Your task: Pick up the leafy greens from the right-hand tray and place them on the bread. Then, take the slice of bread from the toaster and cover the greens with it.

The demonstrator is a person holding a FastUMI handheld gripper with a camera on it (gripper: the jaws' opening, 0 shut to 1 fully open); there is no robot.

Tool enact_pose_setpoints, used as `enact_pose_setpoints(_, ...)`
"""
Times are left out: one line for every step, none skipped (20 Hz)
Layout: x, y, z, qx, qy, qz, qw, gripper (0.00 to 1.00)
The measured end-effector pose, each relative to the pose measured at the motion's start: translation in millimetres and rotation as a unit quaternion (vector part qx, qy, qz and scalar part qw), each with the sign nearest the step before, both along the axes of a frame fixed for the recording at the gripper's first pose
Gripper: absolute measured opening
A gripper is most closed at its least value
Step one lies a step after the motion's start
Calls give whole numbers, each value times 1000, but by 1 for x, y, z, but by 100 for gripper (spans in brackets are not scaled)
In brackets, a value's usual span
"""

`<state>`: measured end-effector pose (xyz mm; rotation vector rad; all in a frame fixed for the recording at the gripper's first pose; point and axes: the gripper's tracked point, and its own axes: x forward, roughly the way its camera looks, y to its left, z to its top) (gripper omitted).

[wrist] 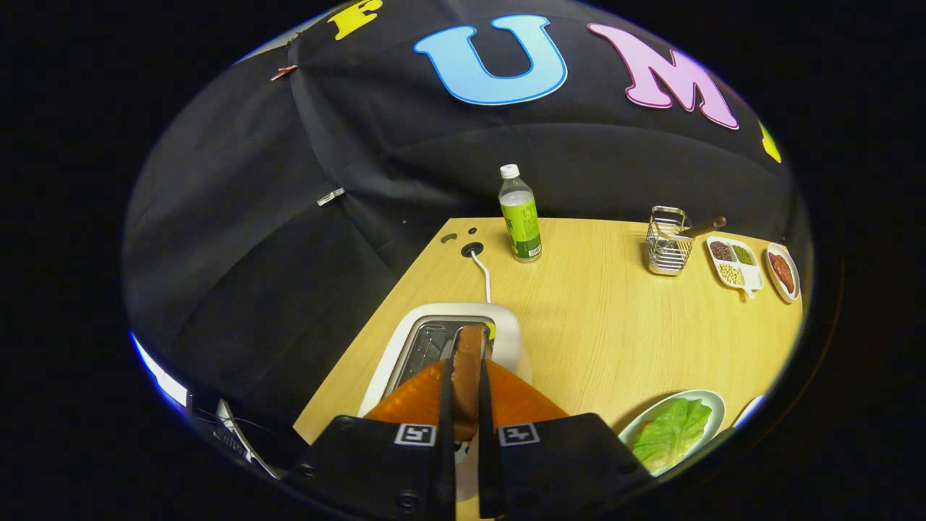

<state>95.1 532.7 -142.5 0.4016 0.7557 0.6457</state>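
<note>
Black cloth closed the booth behind a pale wooden table (622, 325). At the table's left edge stood the white toaster (405, 347), its cord (483, 278) running to a hole near the far left corner. The gripper (464, 376) hung over the toaster slot, and both fingers were pressed on the slice of bread (469, 369), which stood upright on its edge between them, its lower part seemingly in or just above the slot; I could not tell which. Near the far edge stood a bottle (520, 217) with a green label, and further right a wire holder (667, 242), a divided dish of beans (734, 262) and a small plate (783, 271) with something red. At the near right corner lay a plate (712, 401) with the leafy greens (673, 430) on it.

The risks, as I judged them: the grip was narrow and took only the edge of the slice, so it could pivot or slip out if it was swung quickly. A slanted lift could make the bread catch on the slot and drag the toaster. Too hard a squeeze could crush the bread.
</note>
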Motion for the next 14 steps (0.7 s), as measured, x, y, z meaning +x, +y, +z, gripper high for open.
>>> enact_pose_setpoints(-1,-1,7,5,-5,1,1000,15)
enact_pose_setpoints(-3,-1,15,12,-9,3,1000,15)
enact_pose_setpoints(-7,-4,22,19,-12,2,1000,15)
enact_pose_setpoints(-7,-8,31,26,-18,-2,1000,15)
enact_pose_setpoints(-7,-13,41,34,-24,-5,999,15)
enact_pose_setpoints(-7,-17,52,44,-29,-8,999,15)
enact_pose_setpoints(-7,-23,64,55,-35,-12,998,15)
enact_pose_setpoints(-7,-31,76,68,-38,-16,997,15)
enact_pose_setpoints(-7,-39,88,84,-41,-22,995,15)
enact_pose_setpoints(-6,-47,101,99,-44,-28,994,15)
enact_pose_setpoints(-5,-59,112,108,-50,-35,992,15)
enact_pose_setpoints(-4,-72,121,112,-57,-43,991,15)
enact_pose_setpoints(-4,-85,129,119,-64,-50,990,15)
enact_pose_setpoints(-4,-99,136,125,-69,-58,988,15)
